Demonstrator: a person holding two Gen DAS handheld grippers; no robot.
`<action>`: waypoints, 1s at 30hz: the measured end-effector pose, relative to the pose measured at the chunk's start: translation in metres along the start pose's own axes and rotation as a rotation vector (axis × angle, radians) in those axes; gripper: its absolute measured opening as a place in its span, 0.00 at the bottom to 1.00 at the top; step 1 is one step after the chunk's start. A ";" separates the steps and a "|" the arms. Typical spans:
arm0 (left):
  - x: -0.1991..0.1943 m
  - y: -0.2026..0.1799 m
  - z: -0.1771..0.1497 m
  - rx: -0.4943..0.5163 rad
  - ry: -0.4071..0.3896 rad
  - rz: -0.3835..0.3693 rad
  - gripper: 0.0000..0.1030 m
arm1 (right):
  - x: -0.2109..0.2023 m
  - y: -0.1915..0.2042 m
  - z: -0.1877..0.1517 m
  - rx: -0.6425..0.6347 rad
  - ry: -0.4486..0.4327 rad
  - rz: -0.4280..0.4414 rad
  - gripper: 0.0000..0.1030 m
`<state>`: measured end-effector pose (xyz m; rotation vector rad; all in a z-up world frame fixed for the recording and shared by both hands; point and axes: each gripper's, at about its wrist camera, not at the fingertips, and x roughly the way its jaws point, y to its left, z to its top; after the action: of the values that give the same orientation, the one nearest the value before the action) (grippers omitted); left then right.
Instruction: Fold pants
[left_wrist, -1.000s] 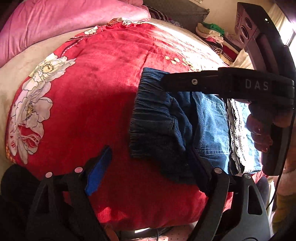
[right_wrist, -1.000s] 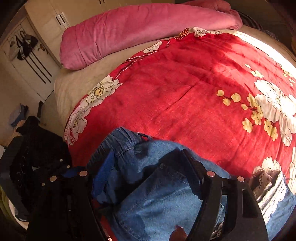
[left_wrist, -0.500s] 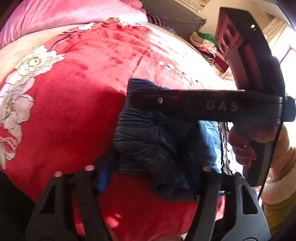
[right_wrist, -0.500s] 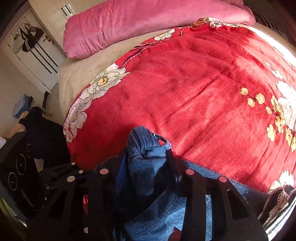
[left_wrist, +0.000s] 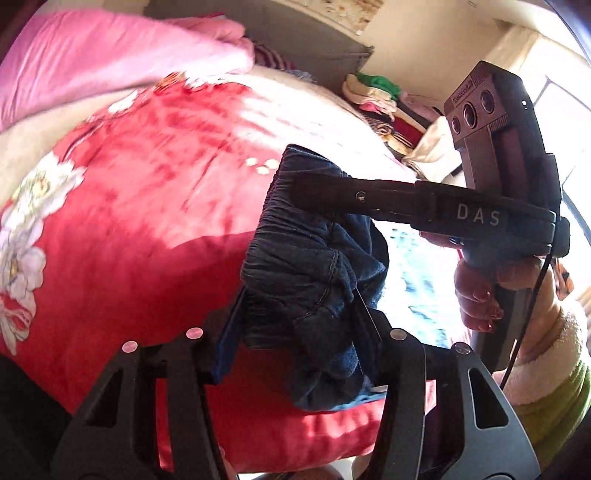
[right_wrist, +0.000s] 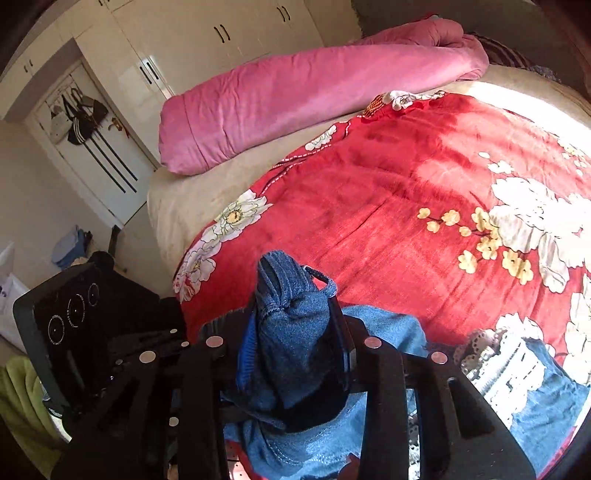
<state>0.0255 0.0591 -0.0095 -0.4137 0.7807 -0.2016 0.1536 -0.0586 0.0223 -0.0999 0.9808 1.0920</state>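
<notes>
Blue denim pants (left_wrist: 310, 266) with an elastic waistband lie at the near edge of a red flowered bedspread (left_wrist: 147, 206). My left gripper (left_wrist: 295, 328) is shut on a bunched waist corner. My right gripper (right_wrist: 295, 321) is shut on the other waist corner (right_wrist: 291, 314) and holds it raised off the bed. In the left wrist view the right gripper's long black finger (left_wrist: 369, 197) crosses over the waistband. The rest of the pants, with a white lace trim (right_wrist: 502, 365), trails to the right on the bed.
A rolled pink quilt (right_wrist: 314, 99) lies along the far side of the bed. A pile of folded clothes (left_wrist: 380, 99) sits beyond the bed at right. A wardrobe and door (right_wrist: 110, 122) stand at far left. The bed's near edge is right below both grippers.
Both grippers closed on the waistband corners and lifted them off the bedspread. The waist is now bunched up between the fingers. The views tilted upward.
</notes>
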 end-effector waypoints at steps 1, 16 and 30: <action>0.000 -0.007 0.001 0.016 -0.004 0.004 0.43 | -0.008 -0.003 -0.003 0.007 -0.012 0.002 0.32; 0.032 -0.097 -0.007 0.206 0.055 -0.008 0.43 | -0.097 -0.057 -0.065 0.140 -0.147 -0.033 0.32; 0.057 -0.132 -0.019 0.273 0.087 0.032 0.43 | -0.122 -0.091 -0.105 0.227 -0.205 -0.025 0.32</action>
<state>0.0484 -0.0834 -0.0005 -0.1344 0.8313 -0.2933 0.1473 -0.2435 0.0118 0.1809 0.9090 0.9413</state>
